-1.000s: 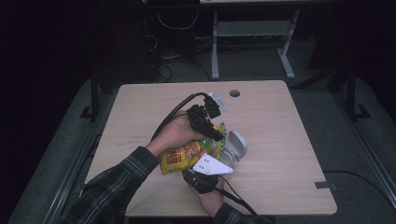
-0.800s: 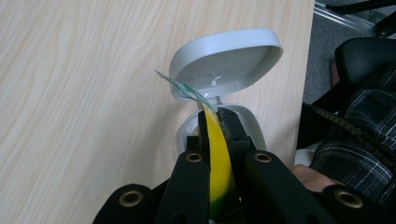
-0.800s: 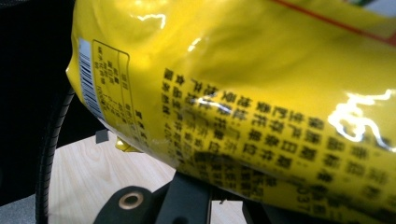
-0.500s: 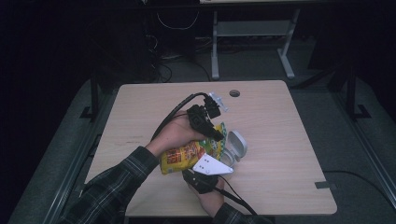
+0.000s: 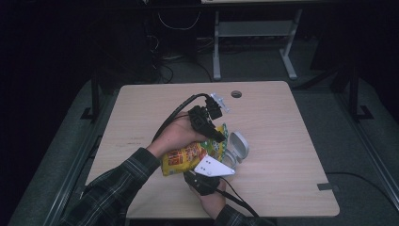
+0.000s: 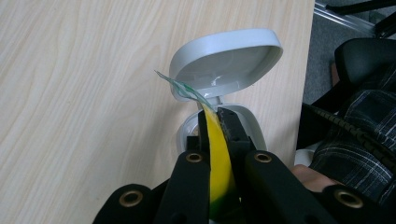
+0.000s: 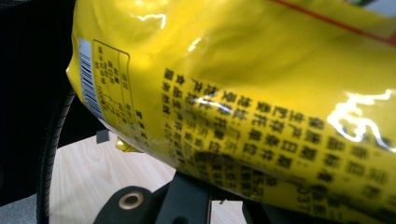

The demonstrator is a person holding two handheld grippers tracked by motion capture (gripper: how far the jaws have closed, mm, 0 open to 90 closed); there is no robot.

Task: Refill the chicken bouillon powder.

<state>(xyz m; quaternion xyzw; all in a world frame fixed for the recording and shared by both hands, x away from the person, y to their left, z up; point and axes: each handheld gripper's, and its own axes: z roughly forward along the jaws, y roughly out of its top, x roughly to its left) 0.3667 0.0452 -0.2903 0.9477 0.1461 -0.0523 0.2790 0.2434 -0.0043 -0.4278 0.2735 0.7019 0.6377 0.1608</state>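
Nothing has moved since the earlier frames. Left gripper (image 6: 215,122) is clamped on the top edge of the yellow snack bag (image 5: 188,157), held over the open grey container (image 6: 229,60) on the table (image 5: 282,122). Right gripper (image 5: 203,181) is clenched on the bag's lower end.

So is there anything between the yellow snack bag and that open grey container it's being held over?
Nothing visible blocks it. The left hand-held gripper is shut on the yellow snack bag edge, right above the grey container, whose lid is flipped up and back, clear of the opening.
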